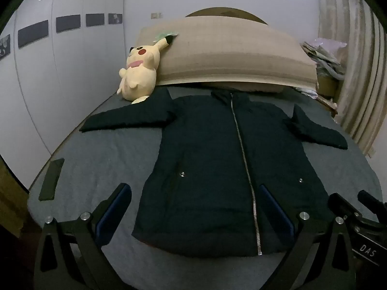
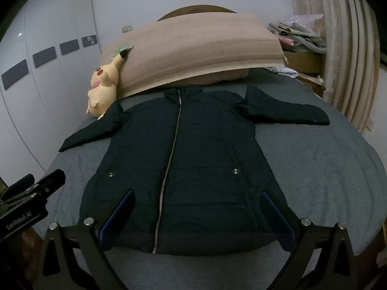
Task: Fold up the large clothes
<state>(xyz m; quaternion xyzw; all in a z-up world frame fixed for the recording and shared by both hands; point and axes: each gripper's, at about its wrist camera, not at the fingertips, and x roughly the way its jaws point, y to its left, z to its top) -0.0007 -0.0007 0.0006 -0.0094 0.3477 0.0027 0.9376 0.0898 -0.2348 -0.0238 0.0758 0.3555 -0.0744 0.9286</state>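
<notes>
Both grippers wide open, nothing held.
Left gripper and right gripper: jaws fully spread, blue pads facing inward, fingers pointing forward, level. Grippers side by side, close together, not touching.

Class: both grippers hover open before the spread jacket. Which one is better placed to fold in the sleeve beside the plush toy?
Probably the left gripper: it sits nearer that sleeve by the plush toy, while the right gripper would cross the jacket.
</notes>
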